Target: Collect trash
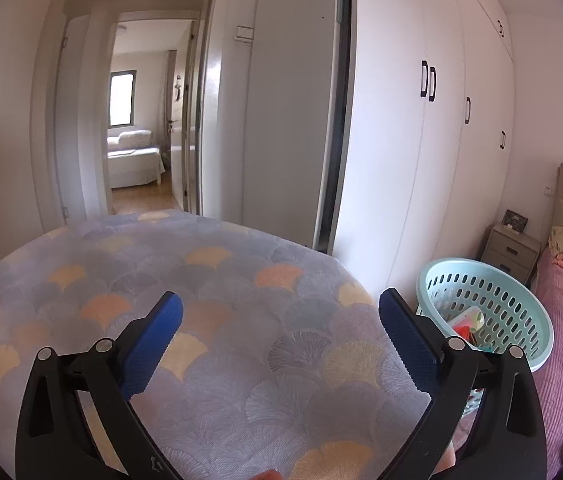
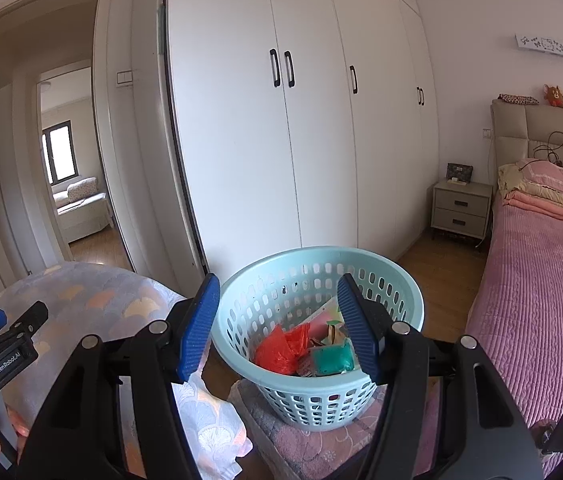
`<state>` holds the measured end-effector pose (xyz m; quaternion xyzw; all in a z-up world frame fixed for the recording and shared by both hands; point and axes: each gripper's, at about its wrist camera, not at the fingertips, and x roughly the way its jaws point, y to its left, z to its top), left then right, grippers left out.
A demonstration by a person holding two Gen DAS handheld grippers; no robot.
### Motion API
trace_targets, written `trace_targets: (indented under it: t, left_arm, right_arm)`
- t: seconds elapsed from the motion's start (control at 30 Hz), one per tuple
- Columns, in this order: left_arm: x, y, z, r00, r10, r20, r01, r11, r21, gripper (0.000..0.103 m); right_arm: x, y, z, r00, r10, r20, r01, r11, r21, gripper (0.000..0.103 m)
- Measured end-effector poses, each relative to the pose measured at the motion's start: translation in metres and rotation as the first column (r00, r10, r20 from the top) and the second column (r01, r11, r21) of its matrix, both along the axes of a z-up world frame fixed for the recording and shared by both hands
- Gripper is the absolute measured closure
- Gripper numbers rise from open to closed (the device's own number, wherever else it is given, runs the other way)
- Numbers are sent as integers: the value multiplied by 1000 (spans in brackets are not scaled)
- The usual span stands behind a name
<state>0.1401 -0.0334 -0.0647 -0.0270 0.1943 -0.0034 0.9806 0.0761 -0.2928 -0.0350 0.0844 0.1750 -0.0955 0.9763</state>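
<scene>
A light-blue perforated basket holds the trash: a crumpled red plastic bag, a green packet and some paper wrappers. My right gripper hovers just above the basket, open, with nothing between its blue pads. My left gripper is wide open and empty over a table under a scallop-patterned cloth. In the left wrist view the basket stands to the right of the table. The left gripper also shows at the left edge of the right wrist view.
The basket rests on a low stool with a pink patterned cover. A bed with a pink spread runs along the right. White wardrobes and a bedside cabinet stand behind. A doorway opens at the left.
</scene>
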Motion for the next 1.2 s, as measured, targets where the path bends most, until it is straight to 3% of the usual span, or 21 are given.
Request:
trace_targets:
  t: [1.2]
  left_arm:
    - [0, 1, 0, 1000, -3, -10, 3, 1000, 1, 7]
  right_arm:
    - [0, 5, -4, 1000, 5, -15, -5, 1000, -9, 45]
